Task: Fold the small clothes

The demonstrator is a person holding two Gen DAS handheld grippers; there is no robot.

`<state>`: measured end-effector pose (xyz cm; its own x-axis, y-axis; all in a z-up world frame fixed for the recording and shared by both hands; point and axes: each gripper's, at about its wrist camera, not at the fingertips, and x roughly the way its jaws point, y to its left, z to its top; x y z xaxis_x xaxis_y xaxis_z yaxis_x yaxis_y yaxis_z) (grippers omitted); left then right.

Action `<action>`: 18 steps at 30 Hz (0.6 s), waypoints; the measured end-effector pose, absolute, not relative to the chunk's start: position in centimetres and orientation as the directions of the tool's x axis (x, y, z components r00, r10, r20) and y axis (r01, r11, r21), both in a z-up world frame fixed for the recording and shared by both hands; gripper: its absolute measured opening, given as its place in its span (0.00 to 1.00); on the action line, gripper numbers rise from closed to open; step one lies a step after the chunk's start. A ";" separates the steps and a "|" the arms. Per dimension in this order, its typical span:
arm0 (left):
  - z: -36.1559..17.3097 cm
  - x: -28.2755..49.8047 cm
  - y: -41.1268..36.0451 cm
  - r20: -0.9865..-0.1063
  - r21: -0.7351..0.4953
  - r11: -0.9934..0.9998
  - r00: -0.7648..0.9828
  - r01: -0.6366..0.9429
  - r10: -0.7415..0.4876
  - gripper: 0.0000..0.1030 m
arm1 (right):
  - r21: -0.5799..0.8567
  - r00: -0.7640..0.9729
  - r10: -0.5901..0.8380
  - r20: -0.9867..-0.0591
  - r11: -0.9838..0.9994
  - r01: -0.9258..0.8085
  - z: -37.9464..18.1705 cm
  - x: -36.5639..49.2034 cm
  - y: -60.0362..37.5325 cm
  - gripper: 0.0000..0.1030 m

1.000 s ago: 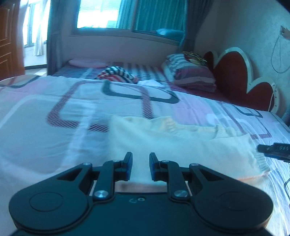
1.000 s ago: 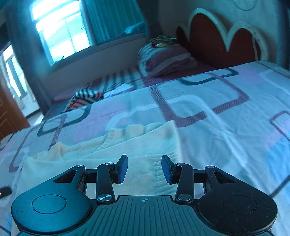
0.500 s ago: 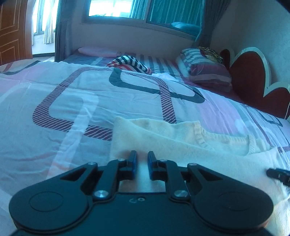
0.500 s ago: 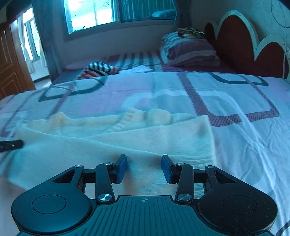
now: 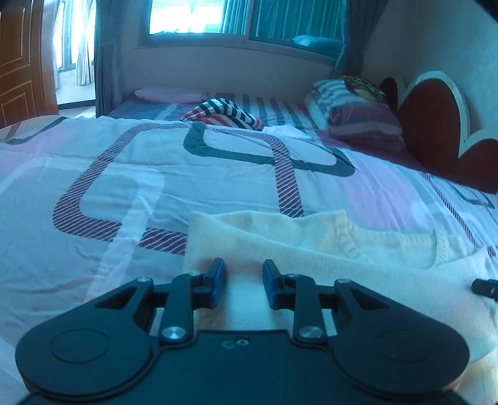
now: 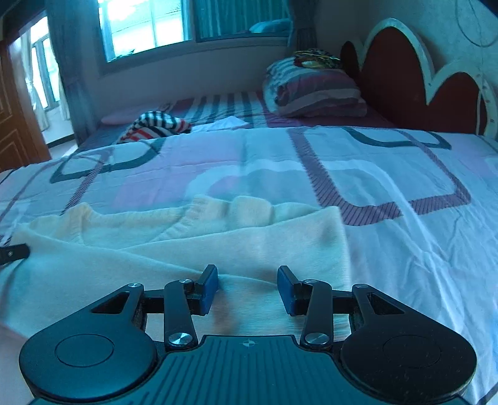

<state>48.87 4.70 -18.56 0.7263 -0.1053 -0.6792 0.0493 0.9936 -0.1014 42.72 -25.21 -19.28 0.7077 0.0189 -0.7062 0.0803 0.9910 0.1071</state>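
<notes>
A cream knitted garment (image 5: 311, 249) lies on the bed, its lower part folded up over the neck end; it also shows in the right wrist view (image 6: 218, 246). My left gripper (image 5: 243, 277) is open, its fingers apart over the garment's left edge, holding nothing. My right gripper (image 6: 247, 282) is open over the garment's right part, holding nothing. The tip of the right gripper shows at the right edge of the left wrist view (image 5: 485, 286), and the left gripper's tip at the left edge of the right wrist view (image 6: 14, 253).
The bedcover (image 5: 124, 187) is white and pink with striped loops. A striped garment (image 5: 224, 112) lies at the far side. A striped pillow (image 5: 354, 115) sits by the red headboard (image 5: 435, 124). A window (image 5: 218, 15) and a wooden door (image 5: 18, 62) are behind.
My left gripper narrowed its jaws half a second ago and has opened again. The right gripper has opened wider. Both moved forward over the garment, whose lower part now lies folded up.
</notes>
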 end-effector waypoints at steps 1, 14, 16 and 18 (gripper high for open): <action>-18.5 48.8 4.7 -0.682 -0.101 0.994 0.724 0.048 -0.105 0.27 | 0.104 0.705 0.005 -0.710 0.990 0.097 -19.3 42.7 -25.6 0.40; -16.4 46.7 3.0 -0.684 -0.056 0.997 0.725 0.058 -0.081 0.32 | 0.122 0.737 0.069 -0.672 0.992 0.018 -16.2 39.8 -22.8 0.40; -15.8 45.8 2.1 -0.673 -0.059 0.995 0.733 0.085 -0.102 0.35 | 0.114 0.737 0.089 -0.670 0.993 -0.016 -16.1 39.4 -21.6 0.40; -15.5 44.9 1.1 -0.668 -0.071 0.991 0.732 0.115 -0.133 0.39 | 0.108 0.732 0.105 -0.673 0.993 -0.044 -16.2 39.0 -20.5 0.40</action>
<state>44.87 1.05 -15.48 0.7321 -0.1328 -0.6681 0.1146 0.9908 -0.0715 38.96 -20.54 -16.24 0.7323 0.1055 -0.6727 -0.0441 0.9932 0.1078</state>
